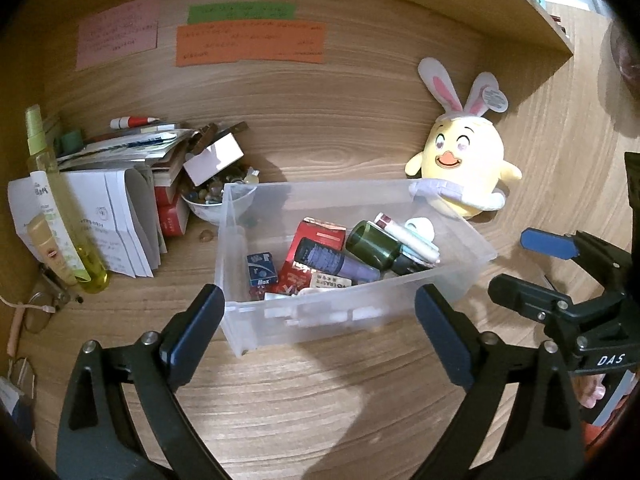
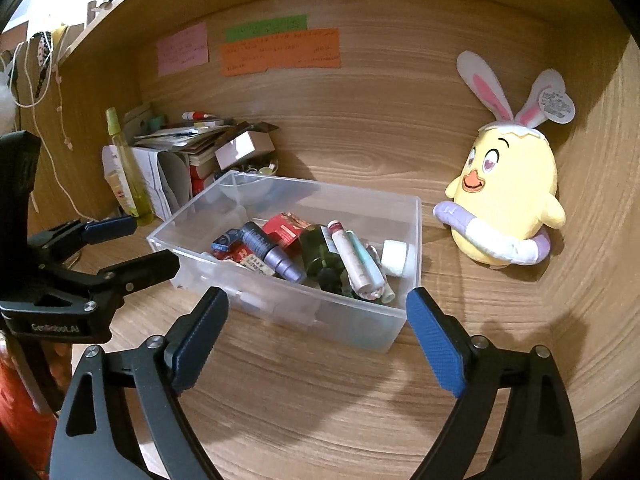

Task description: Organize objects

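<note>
A clear plastic bin (image 1: 460,236) stands on the wooden desk and holds a dark green bottle (image 1: 372,242), a purple bottle (image 1: 336,262), red packets, a small blue box and tubes. It also shows in the right wrist view (image 2: 414,240). My left gripper (image 1: 318,324) is open and empty, just in front of the bin's near wall. My right gripper (image 2: 316,330) is open and empty, in front of the bin's near right corner. Each gripper shows in the other's view, the right one (image 1: 528,260) and the left one (image 2: 136,240).
A yellow chick plush (image 1: 464,160) with bunny ears sits behind the bin on the right, also in the right wrist view (image 2: 508,200). At the left stand a yellow spray bottle (image 1: 60,208), a stack of papers and books (image 1: 120,216) and a bowl of small items (image 1: 208,196).
</note>
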`<action>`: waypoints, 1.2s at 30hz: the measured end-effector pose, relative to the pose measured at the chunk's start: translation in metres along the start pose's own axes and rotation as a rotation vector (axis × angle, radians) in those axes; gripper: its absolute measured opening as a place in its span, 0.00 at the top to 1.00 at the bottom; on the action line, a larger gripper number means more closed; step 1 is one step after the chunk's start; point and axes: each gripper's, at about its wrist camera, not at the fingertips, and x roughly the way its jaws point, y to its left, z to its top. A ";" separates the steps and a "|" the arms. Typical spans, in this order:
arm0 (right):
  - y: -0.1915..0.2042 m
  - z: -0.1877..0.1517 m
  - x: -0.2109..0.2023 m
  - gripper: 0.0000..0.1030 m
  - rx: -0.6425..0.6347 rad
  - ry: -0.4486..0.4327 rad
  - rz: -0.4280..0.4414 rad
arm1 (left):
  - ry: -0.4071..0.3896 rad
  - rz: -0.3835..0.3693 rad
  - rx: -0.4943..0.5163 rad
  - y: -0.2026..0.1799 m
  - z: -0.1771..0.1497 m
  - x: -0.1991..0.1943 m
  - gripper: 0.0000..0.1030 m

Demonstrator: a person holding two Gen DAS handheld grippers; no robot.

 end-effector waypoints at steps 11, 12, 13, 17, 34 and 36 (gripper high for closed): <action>0.001 -0.002 -0.005 0.13 0.005 -0.008 0.004 | -0.006 -0.005 -0.003 -0.001 -0.002 -0.004 0.05; 0.001 -0.003 -0.005 0.13 0.005 -0.007 0.006 | -0.006 -0.005 -0.003 -0.001 -0.002 -0.005 0.05; 0.001 -0.003 -0.005 0.13 0.007 -0.006 0.008 | -0.006 -0.006 -0.002 -0.002 -0.002 -0.005 0.05; 0.000 -0.004 -0.006 0.13 0.012 -0.005 0.012 | -0.006 -0.005 0.001 -0.003 -0.003 -0.006 0.05; 0.001 -0.005 -0.009 0.13 0.013 -0.014 0.014 | -0.018 -0.003 0.006 -0.005 -0.002 -0.010 0.05; 0.001 -0.005 -0.009 0.13 0.016 -0.014 0.015 | -0.019 -0.002 0.005 -0.005 -0.002 -0.010 0.05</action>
